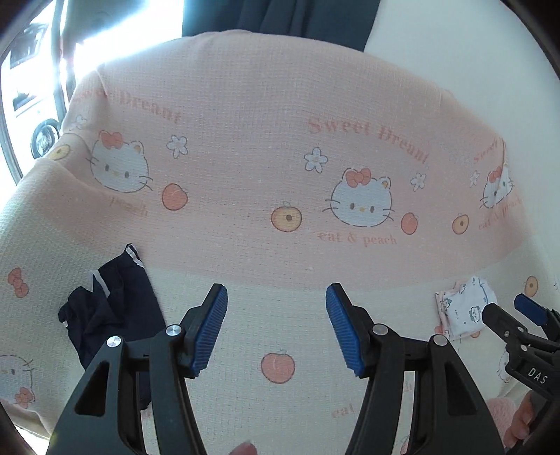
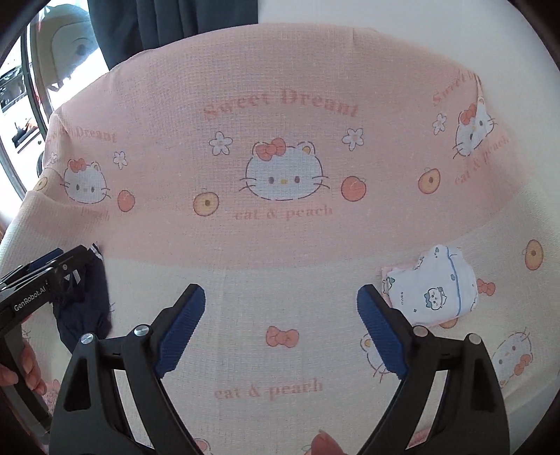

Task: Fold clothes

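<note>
Home bedroom, cartoon-cat bedspread [image 2: 280,87], dark curtains [image 2: 168,21]

The blanket [image 2: 280,87] reads "Sweet Dream" and "cat & peach"; the left hand-held gripper [image 2: 52,266] reads "GenRobot.AI".

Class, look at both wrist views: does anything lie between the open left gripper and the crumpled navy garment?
Nothing visible does. The left gripper hovers open over bare blanket, and the navy garment lies just to its left with only printed cloth between.
</note>
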`<state>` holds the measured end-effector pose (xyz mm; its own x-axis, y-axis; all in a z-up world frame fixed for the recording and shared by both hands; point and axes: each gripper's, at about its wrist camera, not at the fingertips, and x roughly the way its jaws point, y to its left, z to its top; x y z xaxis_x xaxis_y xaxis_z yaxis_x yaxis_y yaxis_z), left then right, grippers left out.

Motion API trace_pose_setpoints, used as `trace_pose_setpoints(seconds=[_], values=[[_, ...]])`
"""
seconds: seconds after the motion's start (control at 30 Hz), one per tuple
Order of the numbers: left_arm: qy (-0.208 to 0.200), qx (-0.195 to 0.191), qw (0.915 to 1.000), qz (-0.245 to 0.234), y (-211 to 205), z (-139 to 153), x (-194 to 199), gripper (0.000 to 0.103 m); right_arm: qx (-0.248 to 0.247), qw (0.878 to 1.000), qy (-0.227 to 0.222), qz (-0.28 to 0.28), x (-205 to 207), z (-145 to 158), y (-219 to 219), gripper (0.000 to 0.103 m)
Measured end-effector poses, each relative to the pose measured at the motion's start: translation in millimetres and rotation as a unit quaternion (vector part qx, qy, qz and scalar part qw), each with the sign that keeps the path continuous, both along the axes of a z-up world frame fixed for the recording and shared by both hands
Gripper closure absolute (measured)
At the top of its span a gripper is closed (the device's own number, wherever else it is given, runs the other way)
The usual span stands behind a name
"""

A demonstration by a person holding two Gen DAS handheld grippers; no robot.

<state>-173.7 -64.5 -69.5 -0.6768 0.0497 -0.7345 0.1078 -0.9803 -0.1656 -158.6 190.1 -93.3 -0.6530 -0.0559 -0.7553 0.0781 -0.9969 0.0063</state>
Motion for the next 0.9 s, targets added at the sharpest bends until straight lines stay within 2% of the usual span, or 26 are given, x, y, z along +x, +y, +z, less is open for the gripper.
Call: trace_pose_setpoints(seconds=[0.03, 0.13, 0.2, 0.27, 0.37, 0.43, 0.57, 0.7, 0.77, 0.9], values=[[0.004, 0.003, 1.0, 0.001, -6.2, 4.4, 6.8, 0.042, 0.013, 1.0, 0.008, -0.002, 7.1, 5.4, -8.2, 0.013], [-0.015, -0.029, 0.9994, 0.01, -12.2, 11.6, 39.8, 0.042, 0.028, 0.999, 0.024, 0.006, 34.3, 20.6, -24.8, 0.012], [0.001, -0.029, 0.9996, 0.001, -7.9, 12.9, 73.6, 0.042, 0.021, 0.999, 0.027, 0.01, 56.5, 27.7, -31.1, 0.011], [0.015, -0.009, 0.9998, -0.013, -3.7, 10.1, 107.7, 0.041, 0.017, 0.999, 0.025, 0.012, 78.9, 25.7, -33.8, 0.009], [0.002, 0.024, 0.9992, -0.031, 0.8, -3.6, 145.3, 0.033, 0.015, 1.0, 0.018, 0.014, 111.5, 16.3, -35.9, 0.009], [-0.01, 0.031, 0.9988, -0.035, 3.8, -12.8, 162.9, 0.031, 0.014, 1.0, 0.012, 0.016, 133.3, 10.1, -37.4, 0.009], [-0.023, 0.025, 0.9989, -0.031, 11.1, -18.3, 183.8, 0.03, -0.003, 1.0, -0.009, 0.008, 167.9, -10.5, -32.7, 0.009], [-0.027, 0.019, 0.9991, -0.028, 19.6, -19.2, 197.9, 0.027, 0.002, 1.0, -0.025, 0.009, 193.0, -23.3, -32.0, 0.009], [-0.028, 0.016, 0.9991, -0.027, 23.8, -19.7, 204.9, 0.027, 0.002, 0.999, -0.026, 0.017, 198.9, -22.8, -31.8, 0.009], [-0.019, 0.042, 0.9982, -0.039, 25.6, -18.9, 205.8, 0.027, 0.007, 1.0, -0.015, 0.027, 201.3, -15.4, -31.5, 0.009]])
